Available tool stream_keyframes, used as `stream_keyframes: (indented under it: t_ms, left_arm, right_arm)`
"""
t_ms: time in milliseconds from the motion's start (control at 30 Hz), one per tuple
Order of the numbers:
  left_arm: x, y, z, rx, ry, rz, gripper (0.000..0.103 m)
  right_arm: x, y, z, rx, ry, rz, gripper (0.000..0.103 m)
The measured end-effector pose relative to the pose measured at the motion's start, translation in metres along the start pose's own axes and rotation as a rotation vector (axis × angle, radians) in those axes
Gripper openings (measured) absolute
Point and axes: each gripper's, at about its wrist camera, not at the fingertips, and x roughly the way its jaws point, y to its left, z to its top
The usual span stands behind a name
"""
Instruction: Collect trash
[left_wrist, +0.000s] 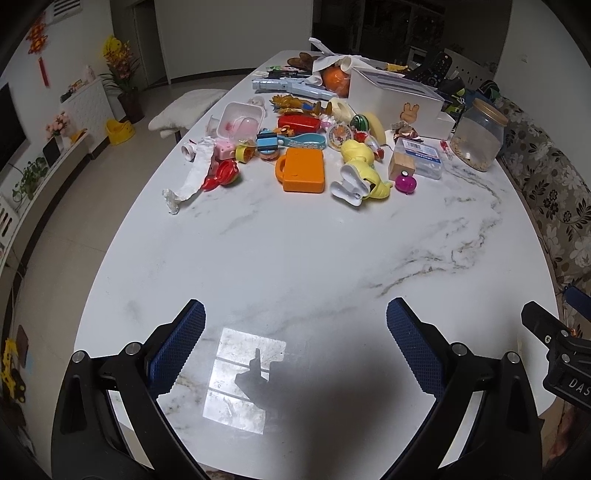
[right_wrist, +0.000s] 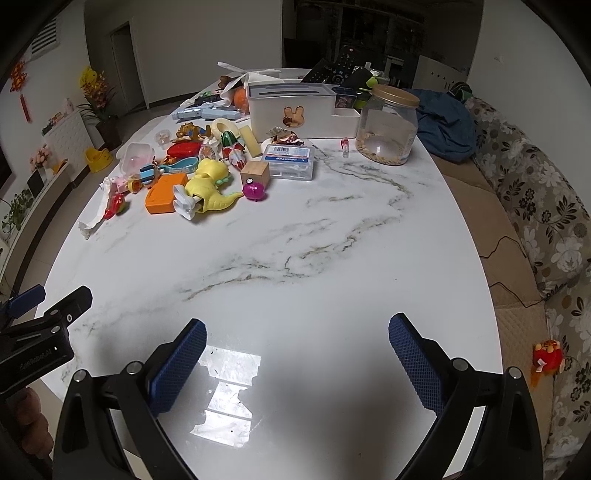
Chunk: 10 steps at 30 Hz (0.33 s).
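My left claw (left_wrist: 295, 325) hangs released over the near end of the table (left_wrist: 295, 251), blue cross-hatched rubber pads (left_wrist: 181, 343) wide apart on black arms with silver rivets. My right claw (right_wrist: 297, 338) is the same: spread, holding nothing. The tabletop is glossy white marble with grey-brown veins, mirroring a ceiling light.

The trash lies at the far clutter's left edge: a long, twisted strip of crumpled white tissue (left_wrist: 190, 177), one end balled up, the other running in among the toys. A crinkled foil wrapper (right_wrist: 286, 138) sits before the white box (right_wrist: 291, 107) with its wooden rabbit badge. Near them: a smooth orange plastic case (left_wrist: 303, 170), a yellow dinosaur (right_wrist: 210, 188), a wooden cube (right_wrist: 255, 173), a clear box (right_wrist: 291, 160) with a barcode label too small to read, and a glass jar (right_wrist: 388, 125) with grains at its bottom.
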Motion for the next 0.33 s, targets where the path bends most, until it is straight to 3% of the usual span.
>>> stream_keyframes:
  t_ms: [333]
  left_arm:
    - [-0.0015,-0.0031,0.0009,0.019,-0.014,0.022,0.096]
  right_arm:
    - [-0.0004,-0.0026,0.0008,0.013,-0.011,-0.003,0.098]
